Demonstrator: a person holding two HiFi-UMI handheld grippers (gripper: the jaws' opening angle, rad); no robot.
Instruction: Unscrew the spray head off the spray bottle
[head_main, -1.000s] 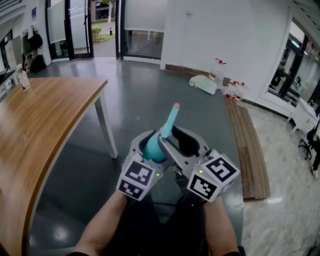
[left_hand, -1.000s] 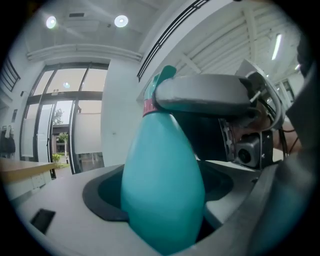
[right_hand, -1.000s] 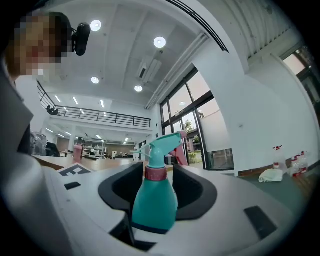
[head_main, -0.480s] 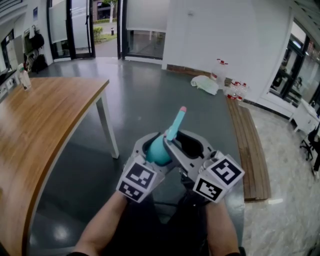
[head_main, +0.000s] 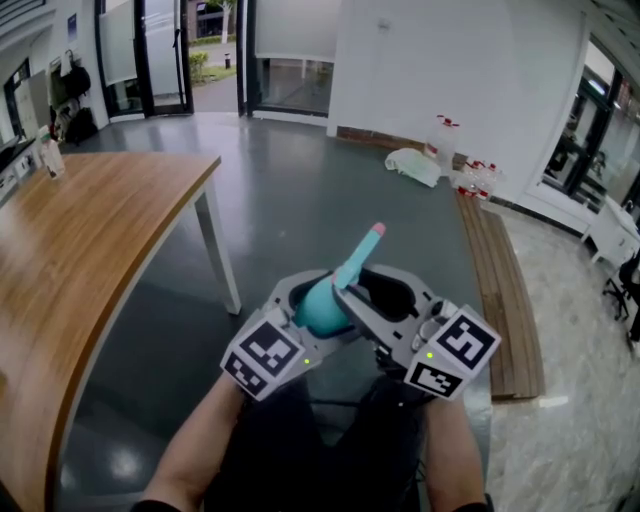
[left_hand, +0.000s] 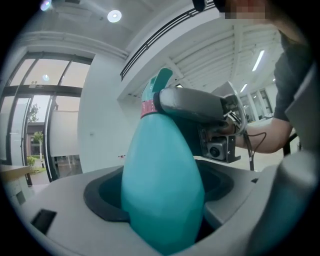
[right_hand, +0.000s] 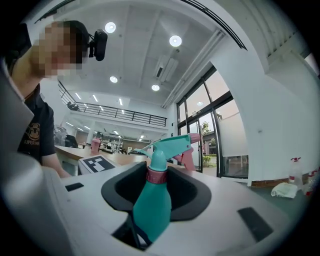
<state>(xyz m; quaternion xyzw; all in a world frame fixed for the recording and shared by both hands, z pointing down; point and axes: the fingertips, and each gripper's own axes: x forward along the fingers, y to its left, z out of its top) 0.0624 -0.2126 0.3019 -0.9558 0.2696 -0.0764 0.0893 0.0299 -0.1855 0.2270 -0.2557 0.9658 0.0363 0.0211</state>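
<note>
Left tongs (head_main: 303, 300): gripping the spray bottle (head_main: 322, 308) round its wide teal body; in the left gripper view the body is filling the gap between the jaws, with both jaws pressing on it.
Right tongs (head_main: 378, 290): closing round the bottle's narrow top from the right side, with the jaws sitting at the pink collar (right_hand: 156, 175) under the spray head (head_main: 358, 258).
Spray bottle: hanging in the air in the lower centre of the head view, held between the two tongs and leaning so that its top is pointing up and to the right.
Spray head: sitting on the bottle, teal with a pink tip (head_main: 376, 230); in the right gripper view it is pointing to the right of the frame.
Arms: both bare forearms (head_main: 200, 450) are reaching in from the bottom edge, close together.
Wooden surface (head_main: 80, 230): filling the left side of the head view, well apart from the bottle.
Floor (head_main: 300, 180): dark grey and glossy, lying below the tongs.
Wooden boards (head_main: 495, 290): running along the floor at the right.
Far wall: a white bag (head_main: 412, 165) and some clear bottles (head_main: 440, 140) are lying at its foot in the upper right.
</note>
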